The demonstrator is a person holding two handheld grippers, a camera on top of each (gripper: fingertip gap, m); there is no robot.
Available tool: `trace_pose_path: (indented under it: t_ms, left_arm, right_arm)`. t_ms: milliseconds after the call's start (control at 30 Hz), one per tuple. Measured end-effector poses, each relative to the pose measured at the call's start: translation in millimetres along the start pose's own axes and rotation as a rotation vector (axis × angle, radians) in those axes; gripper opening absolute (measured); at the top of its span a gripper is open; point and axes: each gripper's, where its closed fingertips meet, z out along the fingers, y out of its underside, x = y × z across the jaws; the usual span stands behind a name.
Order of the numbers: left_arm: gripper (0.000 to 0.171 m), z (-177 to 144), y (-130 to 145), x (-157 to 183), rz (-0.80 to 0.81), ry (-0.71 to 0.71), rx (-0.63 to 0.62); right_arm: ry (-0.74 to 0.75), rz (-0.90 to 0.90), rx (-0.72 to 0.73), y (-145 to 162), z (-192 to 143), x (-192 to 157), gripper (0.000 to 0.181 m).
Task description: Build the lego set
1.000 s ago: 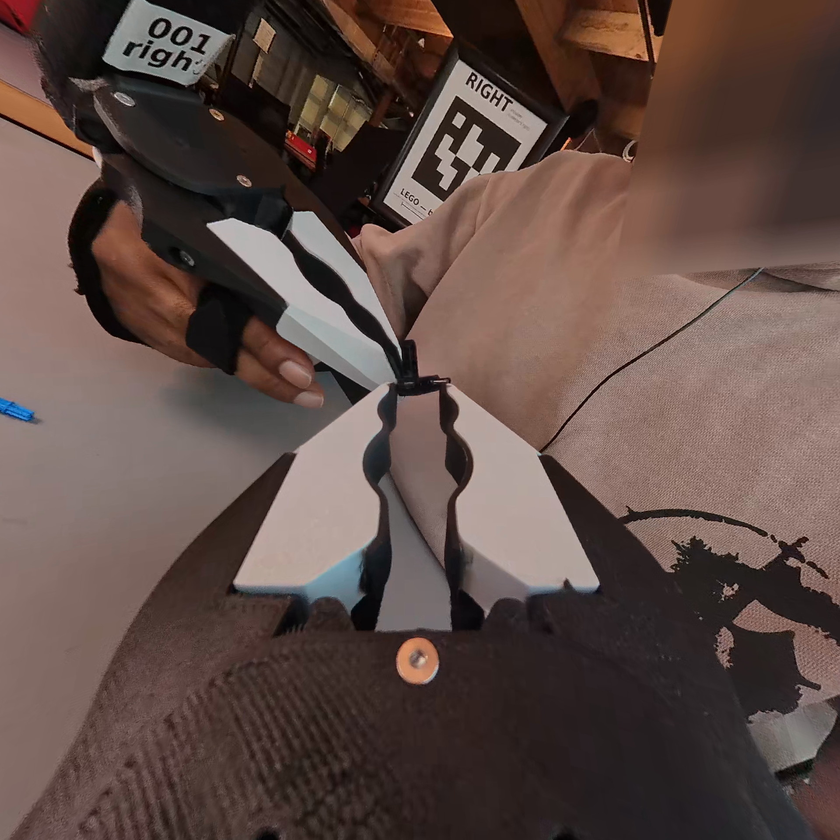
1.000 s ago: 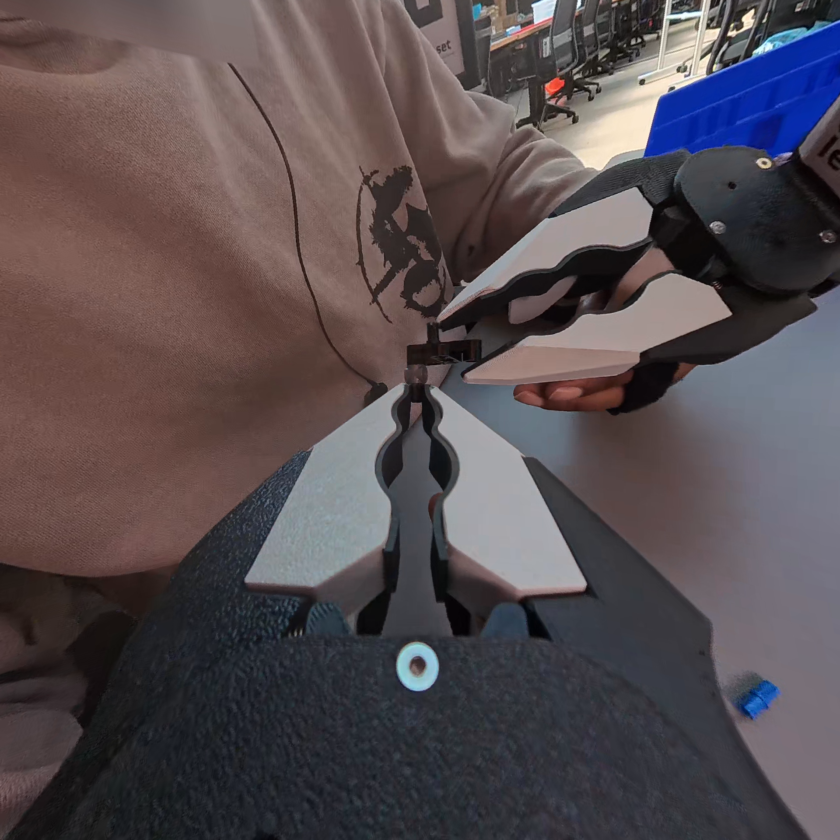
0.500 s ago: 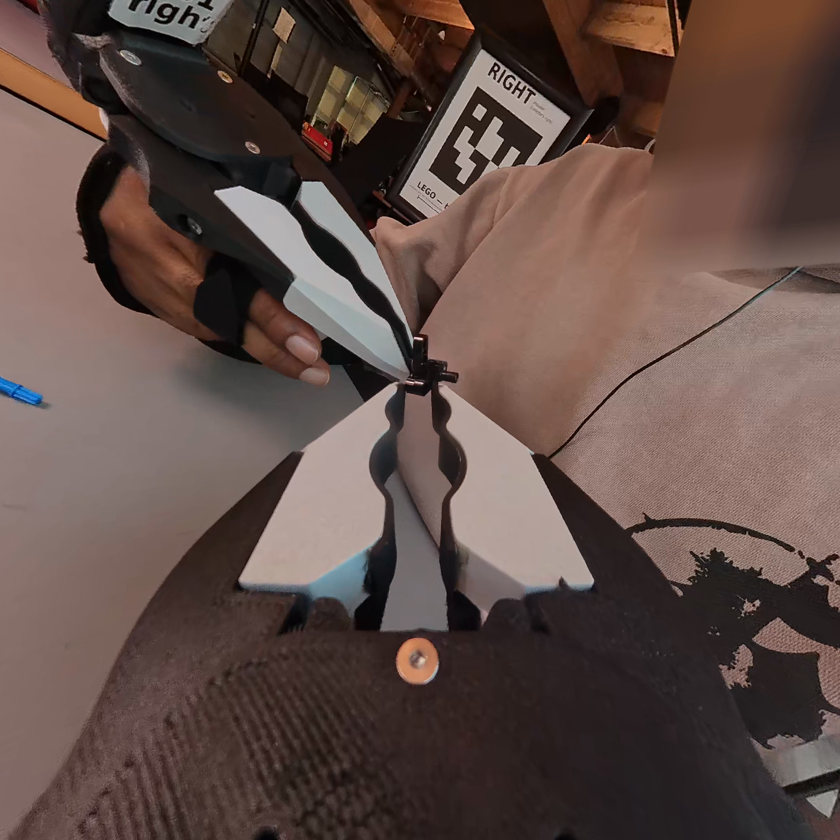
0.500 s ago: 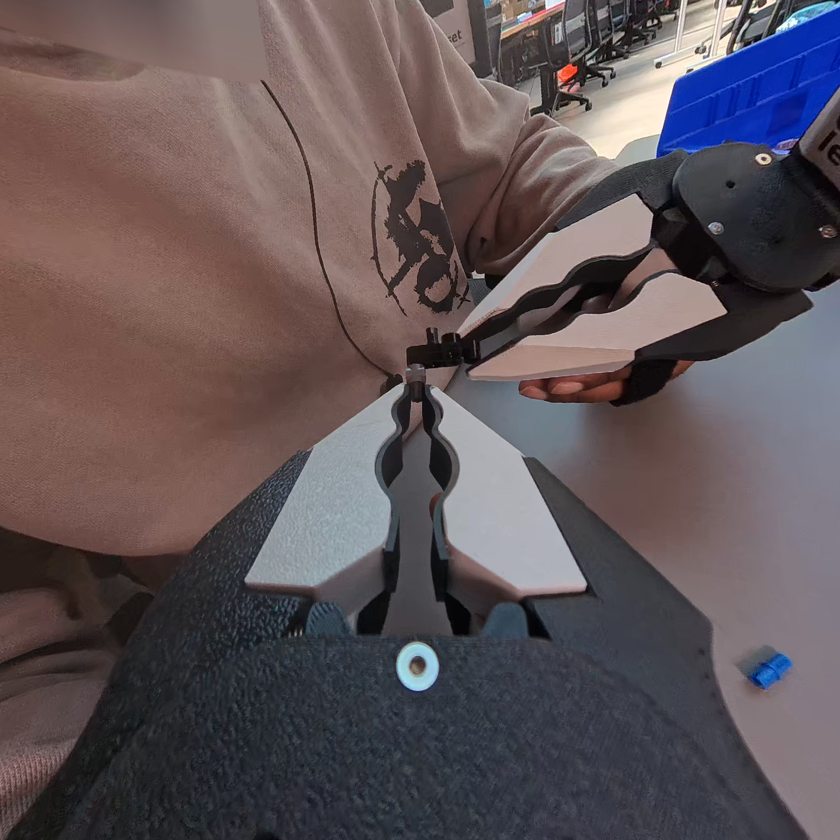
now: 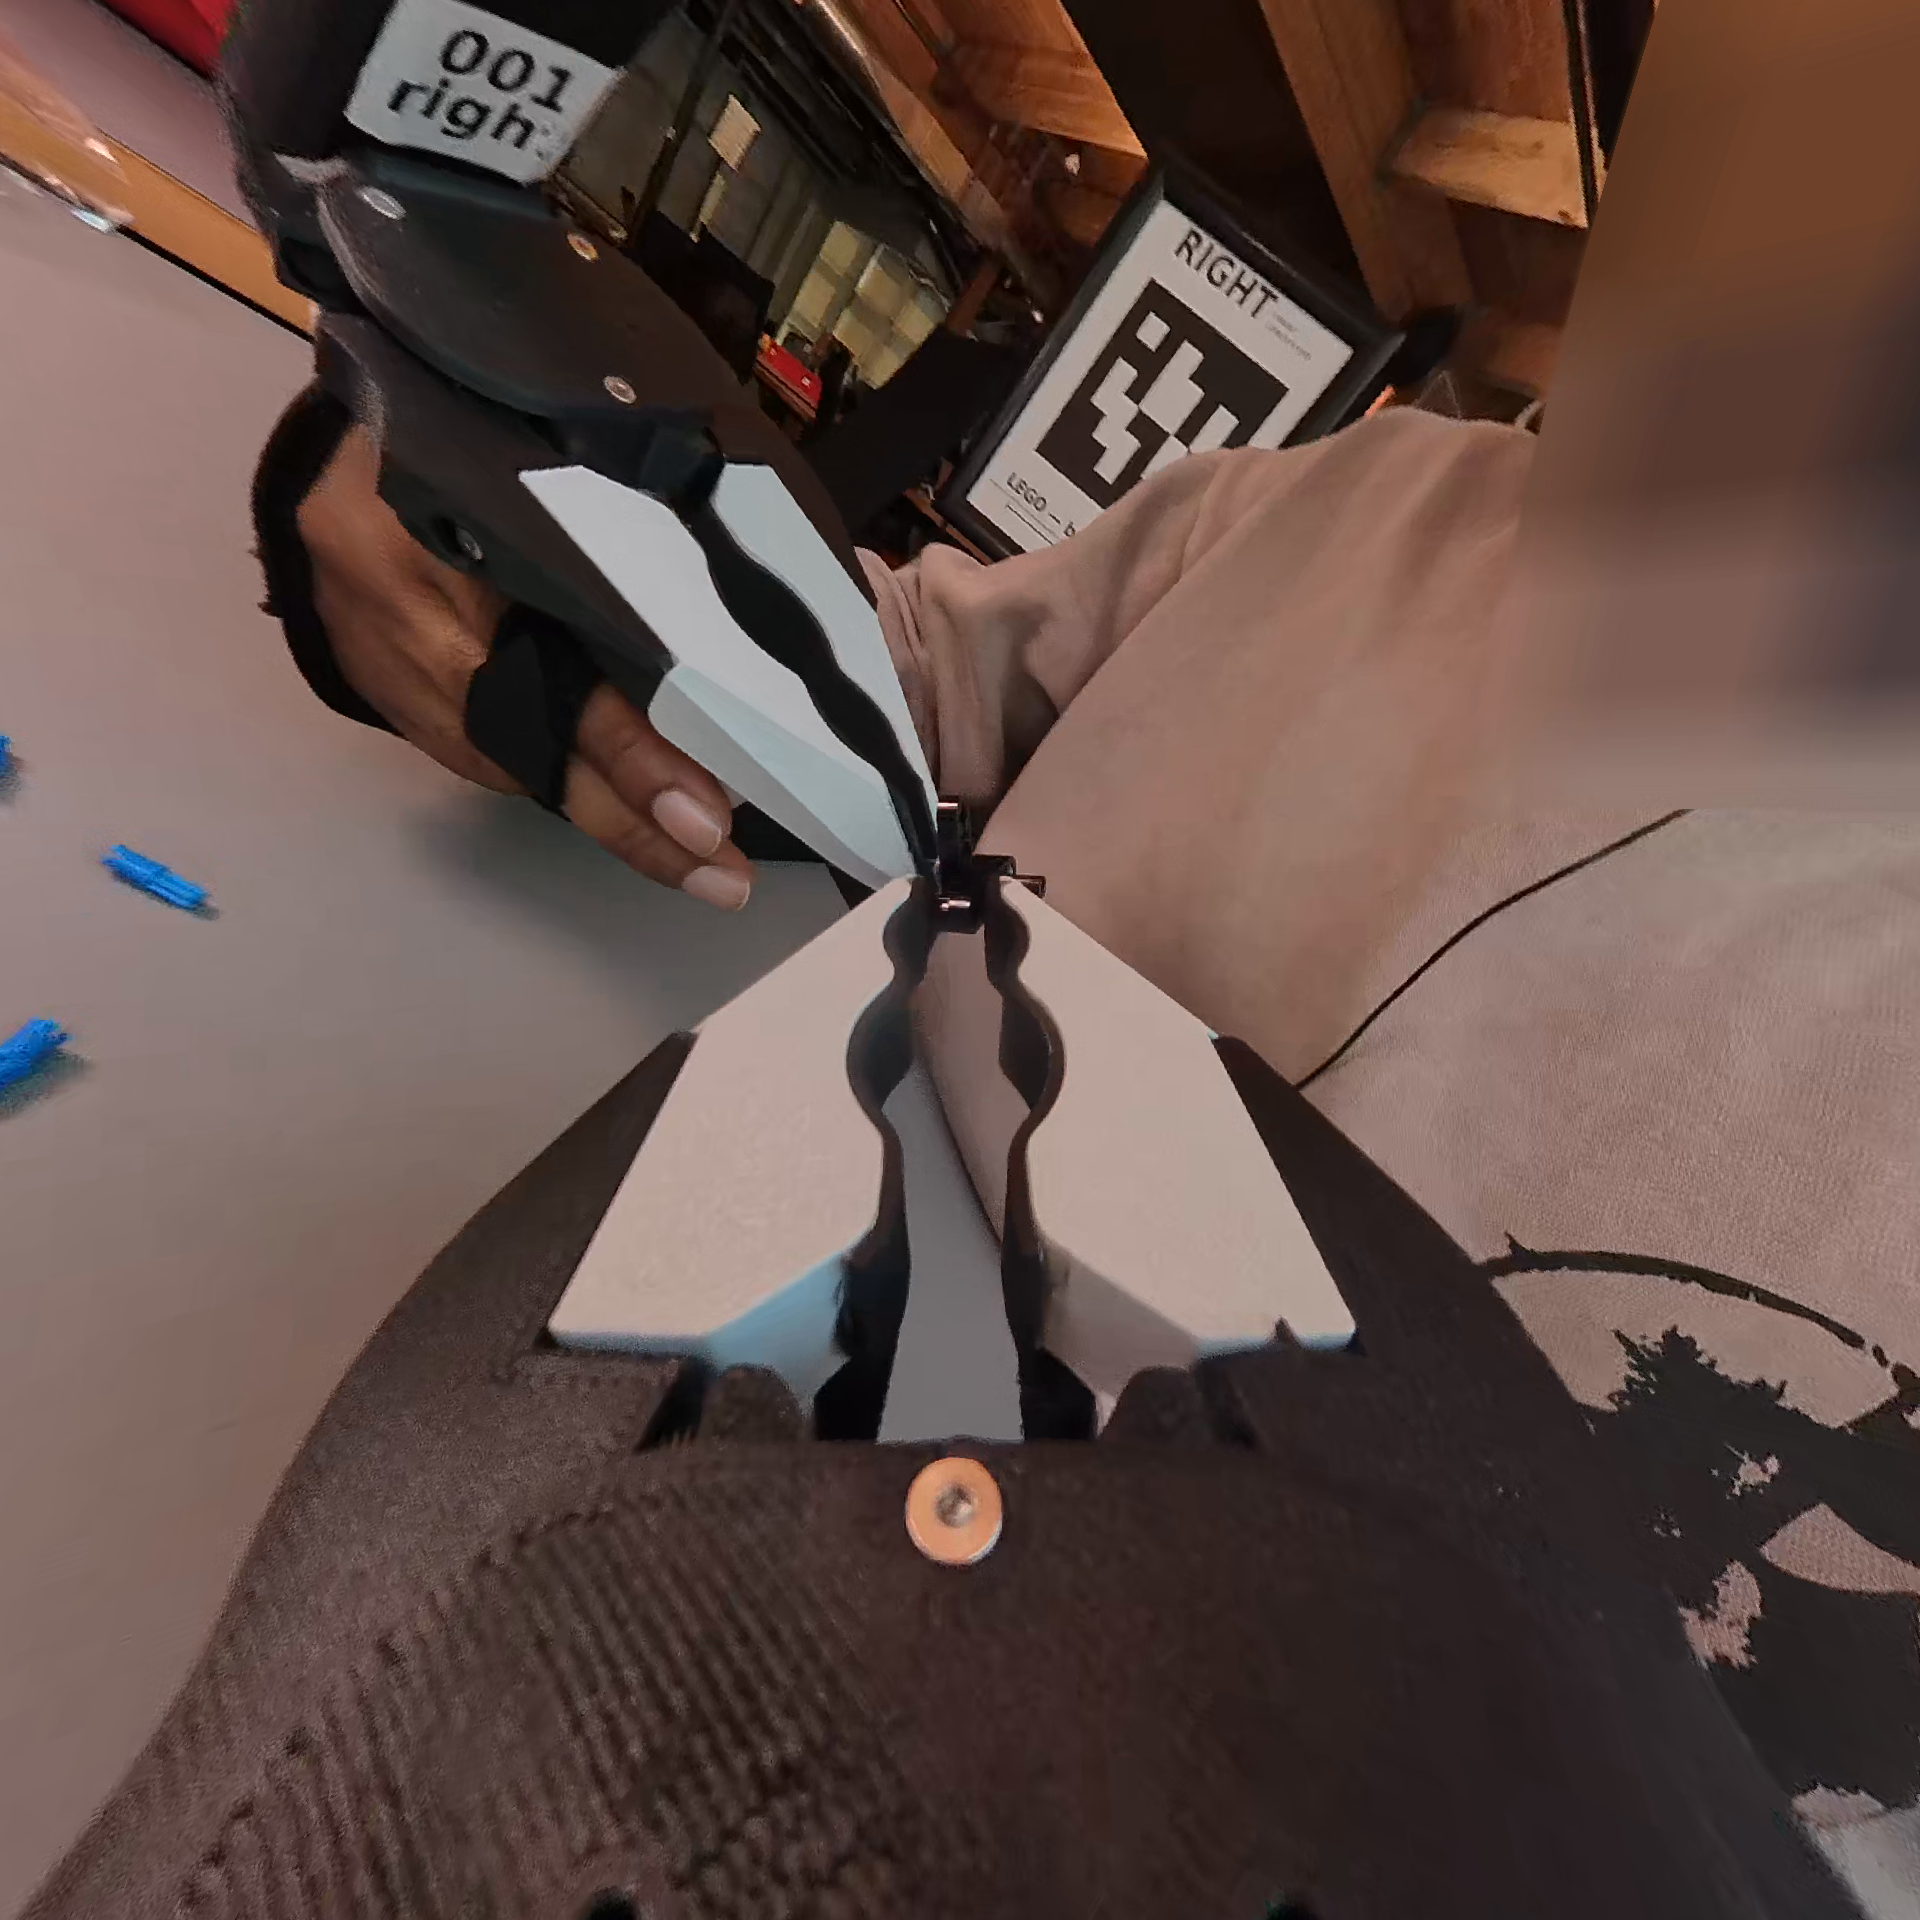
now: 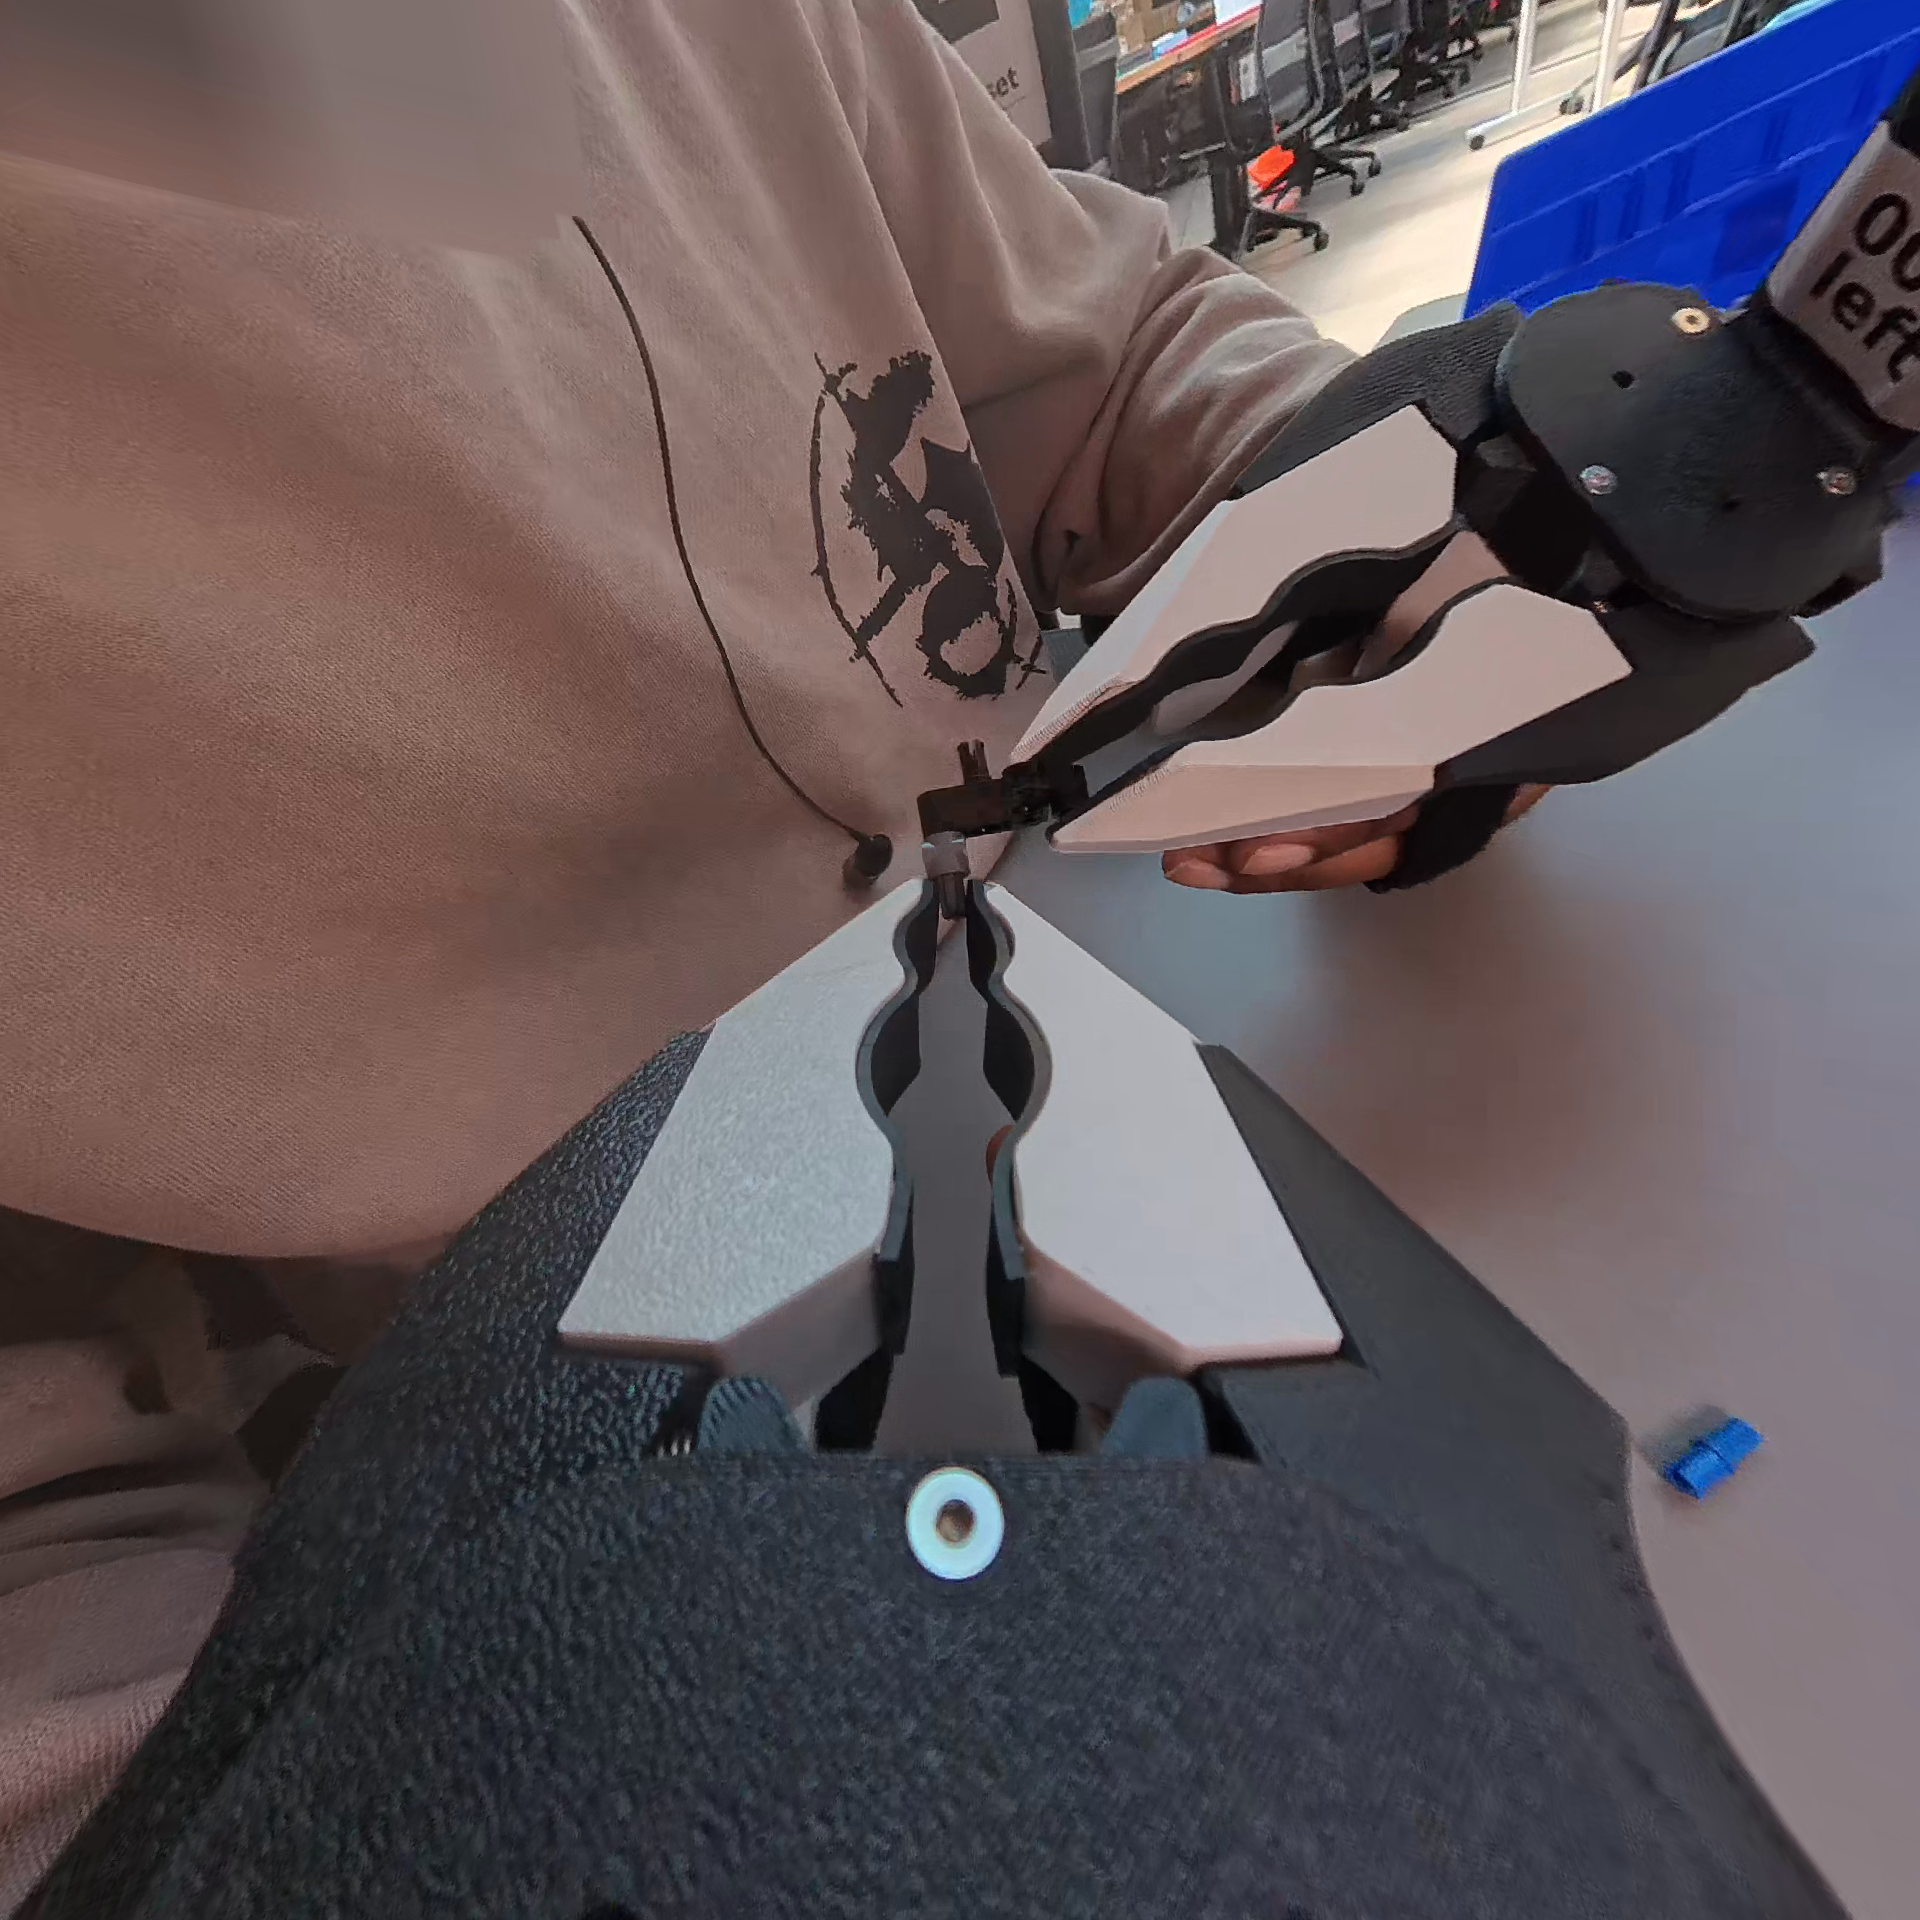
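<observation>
With the left tongs [image 6: 1049, 805] pinching a black piece [image 6: 961, 798] just ahead of their tips and the right tongs [image 6: 951, 894] pinching a small grey pin [image 6: 943, 860] that meets it from below, the person should probably push straight, without twisting.

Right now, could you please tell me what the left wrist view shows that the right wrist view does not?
Only the left wrist view shows the framed black-and-white marker board behind the person and three small blue lego pins on the grey table. Only the right wrist view shows the large blue plastic bin, black office chairs and a small grey pin at the right gripper. Both show the small black lego connector held by the left gripper, tip to tip with the right, before the beige sweatshirt.
</observation>
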Motion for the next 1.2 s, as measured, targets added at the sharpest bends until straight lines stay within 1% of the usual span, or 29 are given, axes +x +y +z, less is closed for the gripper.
trace_pose_path:
  t_ms: [100, 233, 267, 333, 367, 400, 467, 533, 600, 700, 833, 967, 1133, 1200]
  left_arm:
    - [0.008, -12.1, -16.0, -13.4, -0.021, -0.082, 0.090]
    - [0.007, -31.1, -30.7, -36.4, -0.067, -0.216, 0.194]
    - [0.007, -36.1, -31.4, -43.9, -0.082, -0.261, 0.204]
    - [0.008, -50.4, -26.7, -65.7, -0.115, -0.408, 0.186]
    - [0.008, -59.1, -22.0, -76.5, -0.133, -0.489, 0.166]
    - [0.008, -65.4, -16.7, -82.7, -0.161, -0.531, 0.143]
    - [0.008, -74.9, -10.1, -91.5, -0.218, -0.587, 0.135]
    - [0.008, -77.7, -4.3, -96.7, -0.247, -0.618, 0.115]
    - [0.008, -76.5, 0.3, -100.5, -0.253, -0.642, 0.095]
    - [0.008, -74.0, 3.8, -103.5, -0.251, -0.664, 0.076]
    - [0.008, -77.7, 1.6, -106.7, -0.222, -0.716, 0.079]
    - [0.008, -82.7, -0.3, -111.2, -0.172, -0.788, 0.072]
    - [0.008, -85.5, -2.4, -114.5, -0.086, -0.874, 0.046]
    - [0.008, -88.3, -5.5, -115.5, -0.038, -0.920, 0.044]
  right_arm:
    - [0.105, 0.002, 0.058, -5.7, -15.1, 18.5, 0.004]
    - [0.308, -0.006, 0.100, -10.1, -39.2, 49.8, 0.006]
    - [0.370, -0.013, 0.097, -9.7, -45.4, 58.1, 0.008]
    - [0.489, -0.032, 0.093, -10.5, -59.6, 72.1, 0.011]
    - [0.562, -0.040, 0.082, -10.4, -69.0, 79.6, 0.012]
    - [0.636, -0.048, 0.050, -7.4, -78.6, 86.5, 0.012]
    - [0.737, -0.058, -0.054, 5.7, -92.8, 94.0, 0.012]
    - [0.799, -0.052, -0.164, 21.9, -101.1, 98.8, 0.012]
    - [0.826, -0.030, -0.253, 36.0, -103.1, 102.7, 0.012]
    - [0.819, 0.000, -0.337, 50.2, -94.9, 105.8, 0.012]
    - [0.845, 0.010, -0.417, 57.7, -82.6, 114.0, 0.012]
    - [0.912, 0.043, -0.534, 66.9, -77.3, 123.7, 0.011]
    - [0.959, 0.127, -0.584, 69.9, -72.8, 126.8, 0.002]
    - [0.969, 0.153, -0.588, 70.2, -72.8, 126.6, 0.002]
